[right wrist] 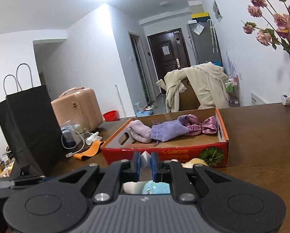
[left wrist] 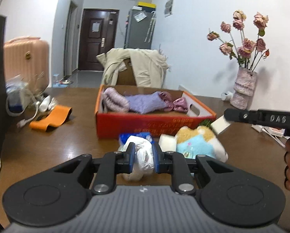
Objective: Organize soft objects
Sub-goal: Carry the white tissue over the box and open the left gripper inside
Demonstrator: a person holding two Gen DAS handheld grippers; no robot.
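My left gripper is shut on a white crumpled soft bundle with a blue-printed wrapper, just above the table in front of the orange cardboard box. The box holds a pale purple knit item, a lilac cloth and a pink satin piece. A blue and tan plush toy and a white sponge lie beside my left gripper. My right gripper is shut on a white block, above the plush toy, at the box's near wall. In the left wrist view the right gripper's side holds the white block.
An orange strap, a cable and a clutter of bottles lie at the table's left. A black paper bag stands at the left. A vase of dried roses stands at the back right. A chair with a beige coat is behind the table.
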